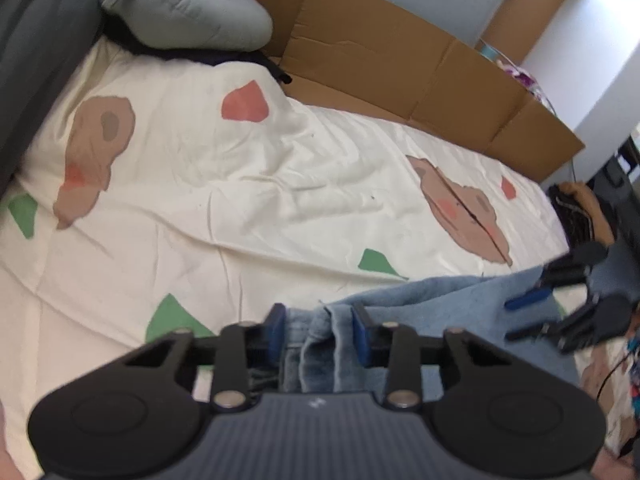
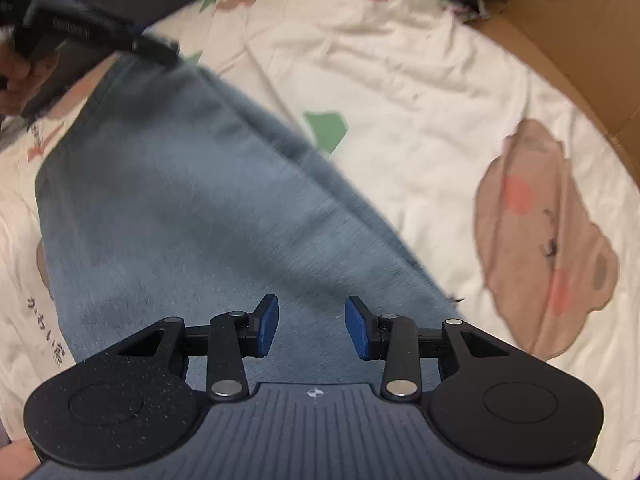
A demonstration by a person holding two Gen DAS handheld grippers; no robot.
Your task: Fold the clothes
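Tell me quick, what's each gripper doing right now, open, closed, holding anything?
Left gripper: closed on a bunched edge of the jeans.
Right gripper: open, holding nothing, jeans below it.

Left gripper [image 1: 320, 330] clamped, right gripper [image 2: 312, 326] agape.

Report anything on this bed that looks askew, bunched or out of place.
The blue denim garment lies slanted across the cream patterned bedsheet, and its edge is bunched into folds between the left gripper. The sheet itself is rumpled. Flattened brown cardboard lines the bed's far side, which is unusual.
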